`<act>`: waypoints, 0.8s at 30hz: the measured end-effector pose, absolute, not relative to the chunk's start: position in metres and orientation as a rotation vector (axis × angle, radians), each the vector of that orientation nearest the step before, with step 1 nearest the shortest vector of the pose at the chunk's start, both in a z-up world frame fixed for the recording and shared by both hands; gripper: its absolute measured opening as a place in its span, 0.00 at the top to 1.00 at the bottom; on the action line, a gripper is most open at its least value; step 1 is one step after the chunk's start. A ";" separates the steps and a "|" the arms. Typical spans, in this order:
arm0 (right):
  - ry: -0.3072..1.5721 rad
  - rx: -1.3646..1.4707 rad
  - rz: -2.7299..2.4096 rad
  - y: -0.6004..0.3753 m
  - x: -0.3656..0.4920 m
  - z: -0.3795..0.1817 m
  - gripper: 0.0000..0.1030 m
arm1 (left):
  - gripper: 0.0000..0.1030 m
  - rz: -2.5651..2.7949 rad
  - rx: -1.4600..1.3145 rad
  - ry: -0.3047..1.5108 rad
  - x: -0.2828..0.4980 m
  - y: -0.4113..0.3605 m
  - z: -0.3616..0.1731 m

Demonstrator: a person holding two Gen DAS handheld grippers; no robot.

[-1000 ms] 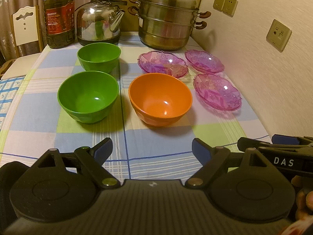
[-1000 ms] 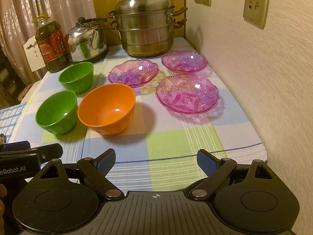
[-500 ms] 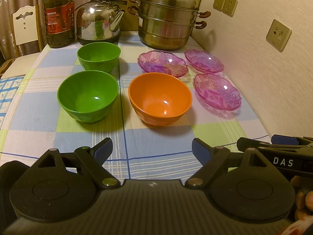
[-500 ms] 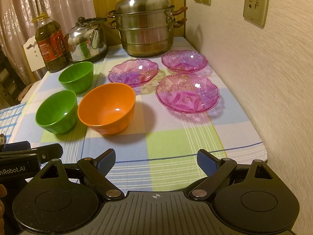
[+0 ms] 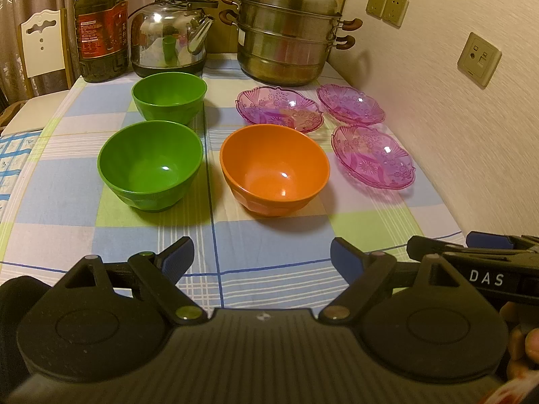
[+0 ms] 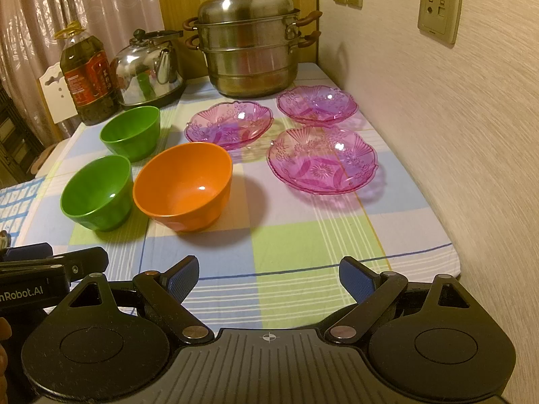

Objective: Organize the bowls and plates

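Both claws hang at the near edge of the table (image 6: 303,235), each spread wide with nothing between its pads: the left claw (image 5: 262,258) faces the bowls, the right claw (image 6: 268,276) faces the plates.

Three bowls stand upright and apart on the checked cloth: an orange bowl (image 5: 274,168) nearest the middle, a green bowl (image 5: 150,163) to its left and a second green bowl (image 5: 169,99) farther back. They look like light, stiff plastic with smooth, glossy walls, so they should nest easily; the rim is probably the best place to pinch, one pad inside and one outside.

Three purple plates (image 6: 321,160) lie near the wall, none touching. They look thin, hard and possibly brittle, with scalloped edges that could slip, so a gentle grip on the raised rim seems wise.
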State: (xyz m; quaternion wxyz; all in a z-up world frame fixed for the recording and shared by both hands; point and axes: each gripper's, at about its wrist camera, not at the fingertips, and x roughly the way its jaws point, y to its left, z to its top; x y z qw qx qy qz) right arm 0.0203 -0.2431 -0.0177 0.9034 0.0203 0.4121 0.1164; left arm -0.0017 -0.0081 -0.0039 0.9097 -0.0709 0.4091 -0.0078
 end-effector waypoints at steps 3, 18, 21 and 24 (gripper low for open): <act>0.852 0.041 0.241 -0.243 0.020 -0.018 0.12 | 0.16 -0.017 -0.146 0.843 -0.002 -0.008 -0.004; 0.858 0.080 0.240 -0.250 0.026 -0.024 0.12 | 0.16 -0.063 -0.207 0.844 0.012 -0.003 -0.003; 0.852 0.104 0.229 -0.252 0.034 -0.021 0.12 | 0.16 -0.078 -0.215 0.829 0.027 0.006 0.003; 0.846 0.133 0.213 -0.257 0.046 -0.017 0.12 | 0.16 -0.098 -0.214 0.814 0.047 0.011 0.010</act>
